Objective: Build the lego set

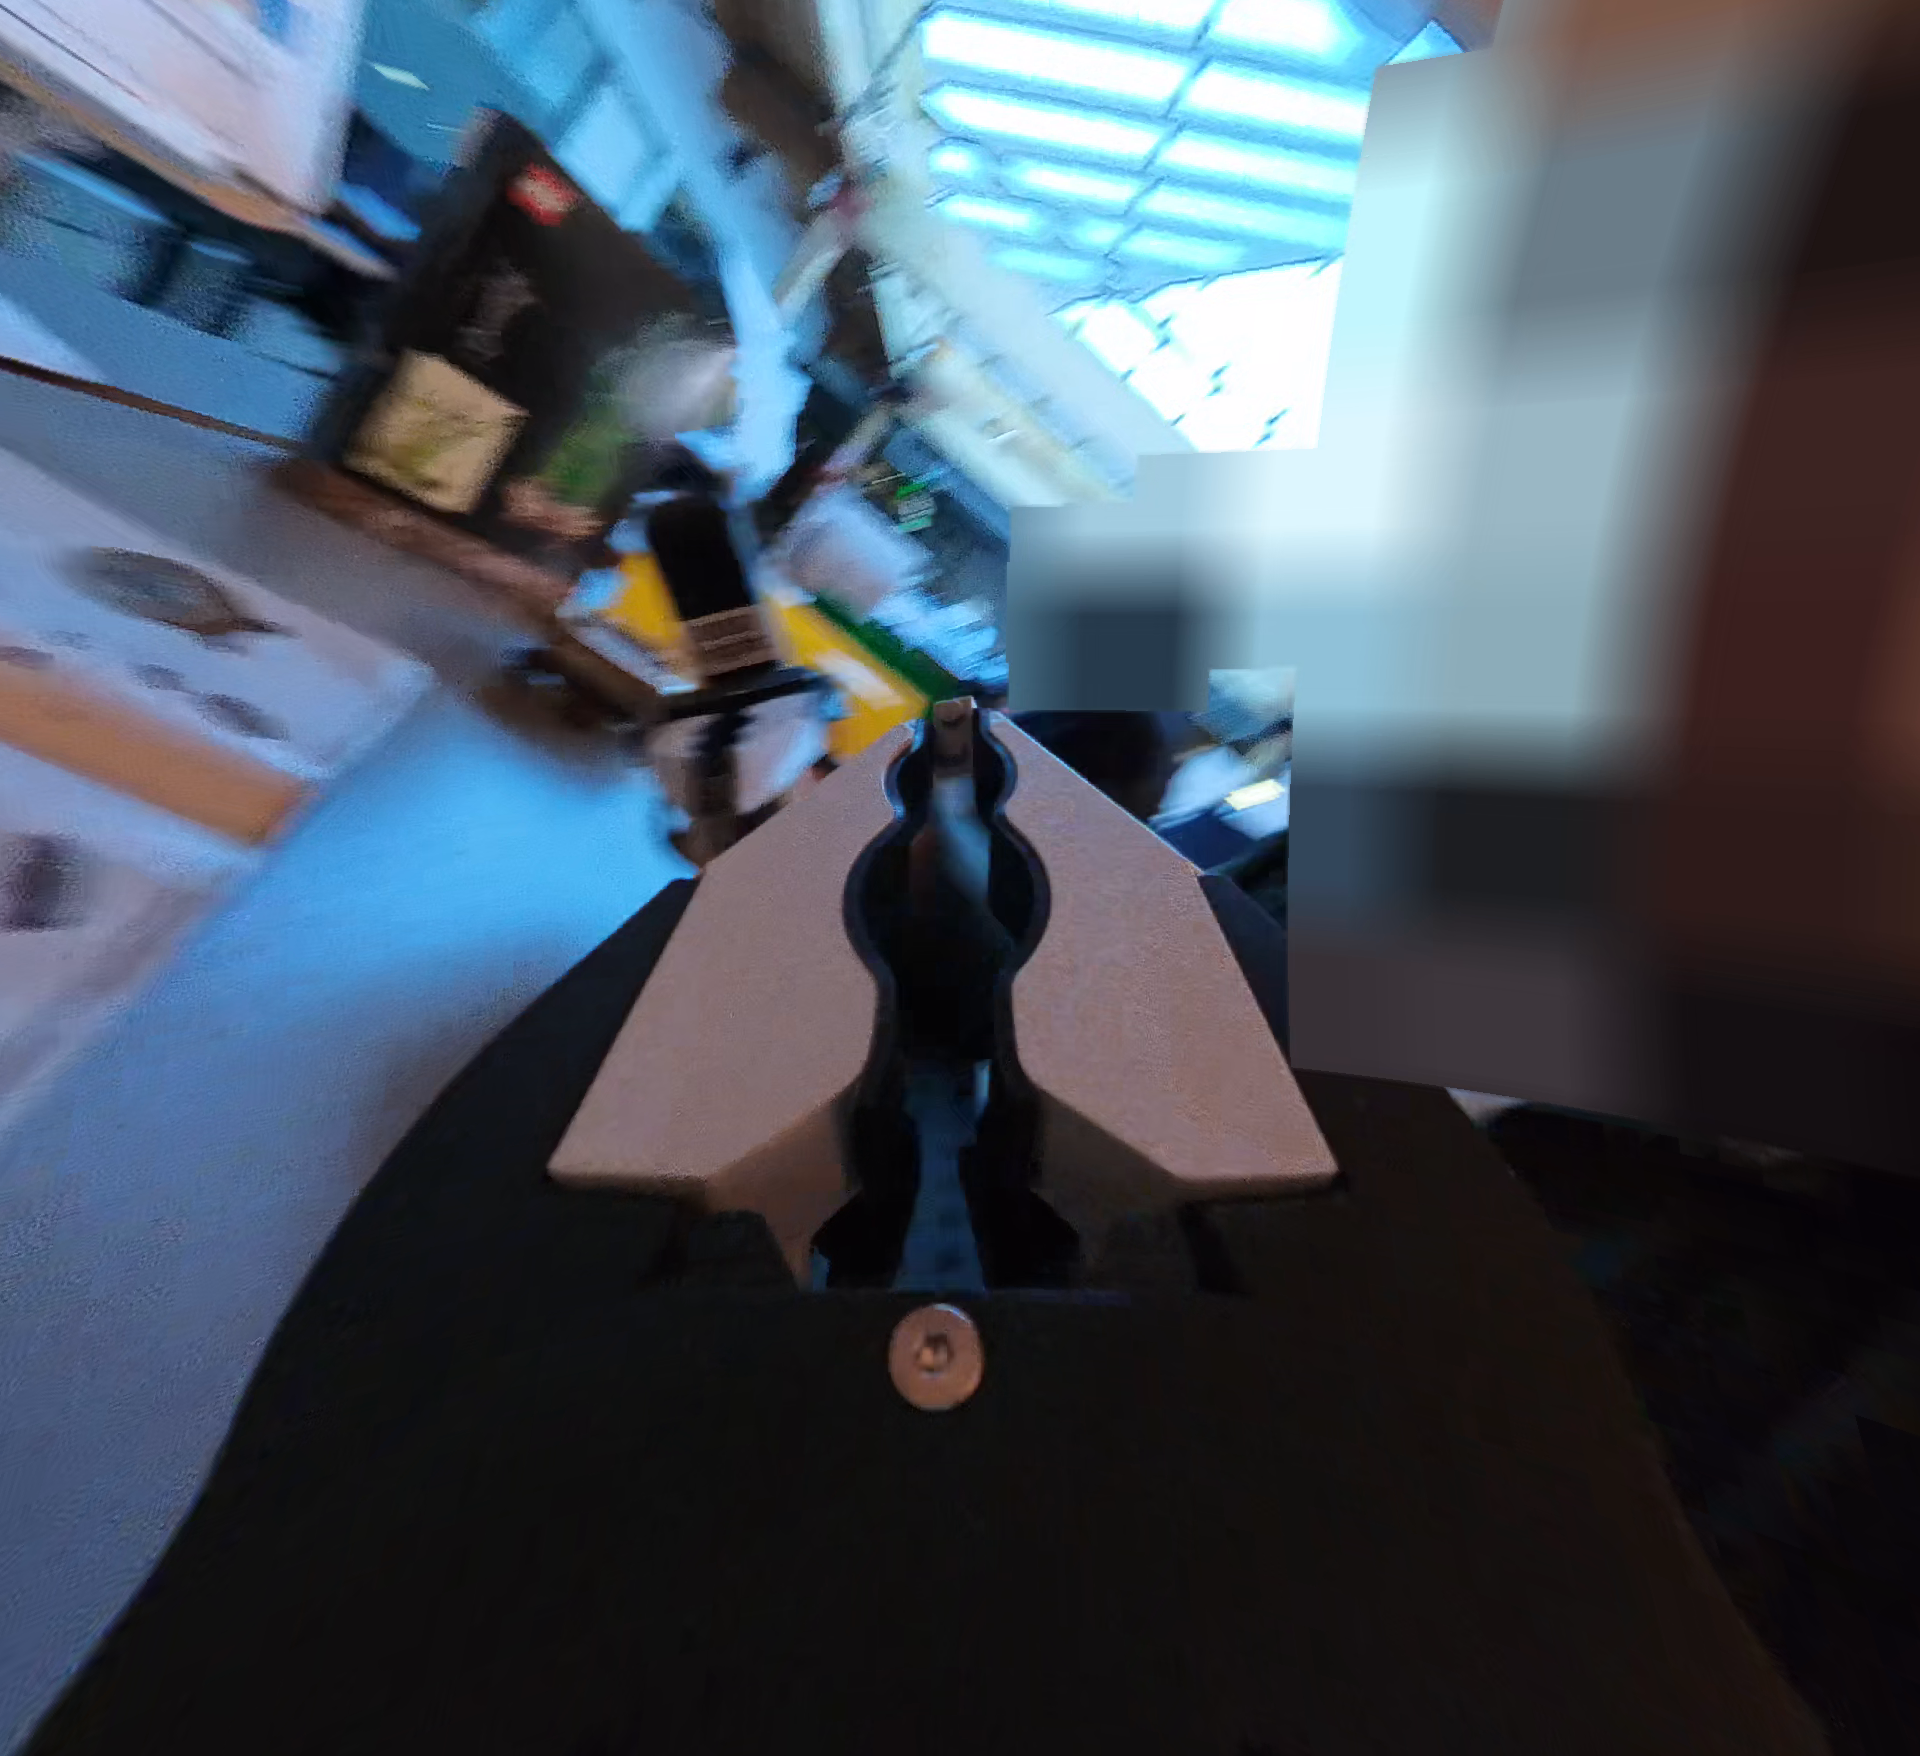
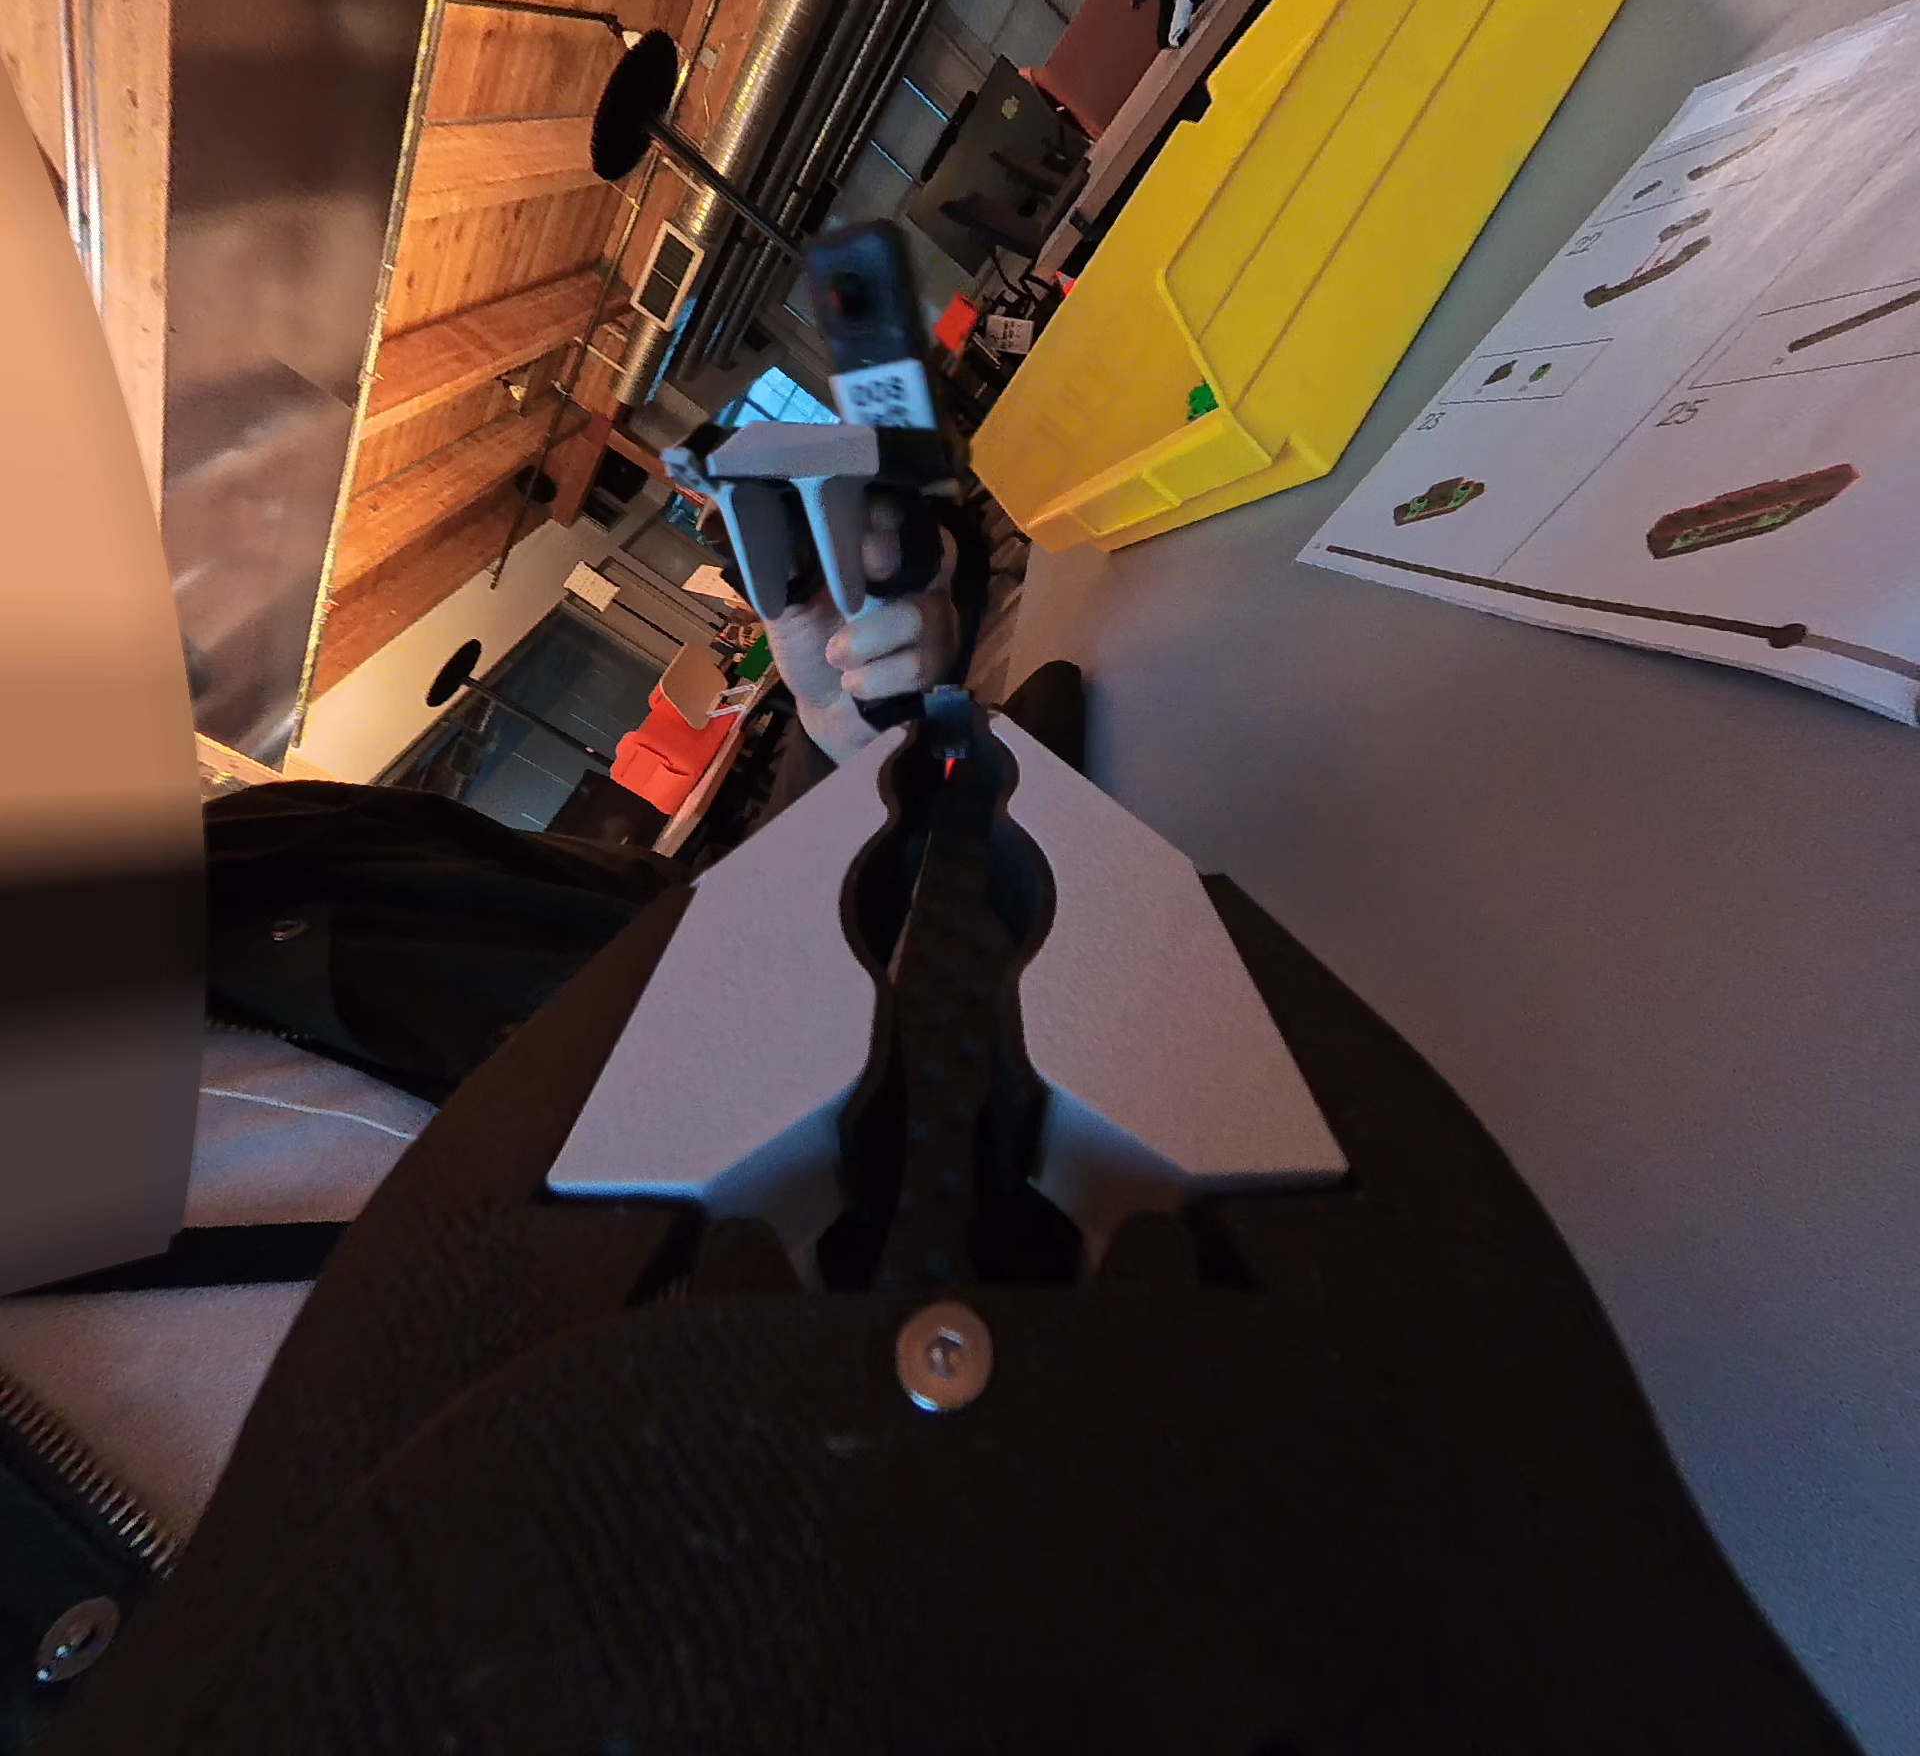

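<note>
Both views are tilted, and the left wrist view is blurred by motion. My left gripper (image 1: 951,727) is shut on a thin grey lego piece (image 1: 952,750) with a green tip, held up in the air. My right gripper (image 2: 951,738) is shut on a long dark studded lego plate (image 2: 940,1031) that runs back between its fingers. A hand holds the left gripper (image 2: 800,553) farther off in the right wrist view, just beyond my right gripper's tips. The right gripper (image 1: 707,605) shows blurred in the left wrist view.
A yellow bin (image 2: 1299,252) stands on the grey table (image 2: 1455,875) and holds a green piece (image 2: 1202,400). An open instruction booklet (image 2: 1714,407) lies to its right. The booklet (image 1: 156,667) and the bin (image 1: 821,657) also show in the left wrist view. A dark jacket (image 2: 416,906) is at left. There is about 12 centimeters between the tips of the two grippers.
</note>
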The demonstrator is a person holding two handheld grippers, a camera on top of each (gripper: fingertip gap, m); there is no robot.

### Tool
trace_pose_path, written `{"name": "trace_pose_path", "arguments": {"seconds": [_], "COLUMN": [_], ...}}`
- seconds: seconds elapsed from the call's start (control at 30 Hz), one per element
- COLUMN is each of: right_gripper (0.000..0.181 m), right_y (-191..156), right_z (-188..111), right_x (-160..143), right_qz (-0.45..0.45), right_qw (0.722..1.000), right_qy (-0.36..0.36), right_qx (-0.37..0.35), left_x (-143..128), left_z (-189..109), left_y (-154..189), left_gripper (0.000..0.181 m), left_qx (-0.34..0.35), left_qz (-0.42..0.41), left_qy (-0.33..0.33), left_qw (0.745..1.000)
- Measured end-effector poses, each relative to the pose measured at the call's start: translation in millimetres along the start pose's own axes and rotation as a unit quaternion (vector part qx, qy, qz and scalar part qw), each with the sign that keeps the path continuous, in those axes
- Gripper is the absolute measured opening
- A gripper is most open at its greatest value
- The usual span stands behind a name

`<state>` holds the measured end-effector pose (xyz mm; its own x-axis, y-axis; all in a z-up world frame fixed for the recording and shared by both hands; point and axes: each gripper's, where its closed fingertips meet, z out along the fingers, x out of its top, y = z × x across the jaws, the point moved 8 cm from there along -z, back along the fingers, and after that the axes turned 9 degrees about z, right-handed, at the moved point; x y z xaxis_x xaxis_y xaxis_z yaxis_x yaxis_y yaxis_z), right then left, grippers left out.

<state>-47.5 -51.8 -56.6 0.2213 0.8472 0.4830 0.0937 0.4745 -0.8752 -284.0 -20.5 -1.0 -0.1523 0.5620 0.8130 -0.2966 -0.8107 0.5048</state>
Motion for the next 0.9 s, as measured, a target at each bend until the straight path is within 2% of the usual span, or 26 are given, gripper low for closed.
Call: {"name": "trace_pose_path", "arguments": {"seconds": [0.03,0.13,0.27,0.43,0.53,0.57,0.63,0.67,0.7,0.73,0.77,0.8,0.83,0.9], "right_gripper": [0.006,0.006,0.006,0.006,0.006,0.006,0.006,0.006,0.006,0.006,0.006,0.006,0.006,0.006], "right_y": [0.2,0.2,0.2,1.3,2.2,2.6,2.9,2.7,2.6,2.7,2.8,2.8,2.5,2.2], "right_z": [0.3,0.9,1.2,2.1,2.2,2.0,1.8,1.9,2.0,2.2,2.5,2.8,3.1,3.7], "right_x": [-0.3,-0.5,-0.7,-1.5,-1.5,-1.5,-1.5,-1.5,-1.6,-1.8,-2.1,-2.5,-2.7,-3.1], "right_qz": [-0.003,-0.003,-0.002,-0.001,0.001,0.002,0.003,0.003,0.003,0.003,0.003,0.003,0.003,0.002], "right_qw": [1.0,1.0,1.0,1.0,1.0,1.0,1.0,1.0,1.0,1.0,1.0,1.0,1.0,1.0], "right_qy": [-0.002,-0.003,-0.005,-0.009,-0.009,-0.009,-0.008,-0.009,-0.009,-0.01,-0.012,-0.014,-0.015,-0.018], "right_qx": [-0.004,-0.004,-0.004,-0.006,-0.006,-0.007,-0.007,-0.006,-0.006,-0.007,-0.008,-0.008,-0.008,-0.009], "left_x": [2.1,9.0,12.3,7.7,5.2,8.4,27.1,37.9,44.3,48.3,52.8,54.6,51.2,38.4], "left_z": [-1.3,-2.7,-1.1,4.5,8.0,7.0,-4.3,-15.6,-26.5,-35.6,-45.9,-58.7,-71.2,-83.7], "left_y": [3.1,22.7,47.3,63.4,69.2,69.4,63.6,56.0,48.1,42.8,38.8,32.3,22.2,8.3], "left_gripper": [0.005,0.005,0.006,0.006,0.006,0.006,0.006,0.006,0.006,0.005,0.005,0.005,0.005,0.005], "left_qx": [0.051,0.143,0.212,0.276,0.284,0.296,0.357,0.389,0.381,0.324,0.249,0.2,0.196,0.223], "left_qz": [0.062,0.23,0.373,0.481,0.51,0.51,0.465,0.396,0.294,0.18,0.074,-0.007,-0.06,-0.091], "left_qy": [-0.032,-0.118,-0.194,-0.263,-0.276,-0.264,-0.179,-0.129,-0.086,-0.034,0.037,0.105,0.142,0.141], "left_qw": [0.996,0.955,0.882,0.79,0.763,0.763,0.79,0.822,0.872,0.928,0.965,0.974,0.968,0.96]}}
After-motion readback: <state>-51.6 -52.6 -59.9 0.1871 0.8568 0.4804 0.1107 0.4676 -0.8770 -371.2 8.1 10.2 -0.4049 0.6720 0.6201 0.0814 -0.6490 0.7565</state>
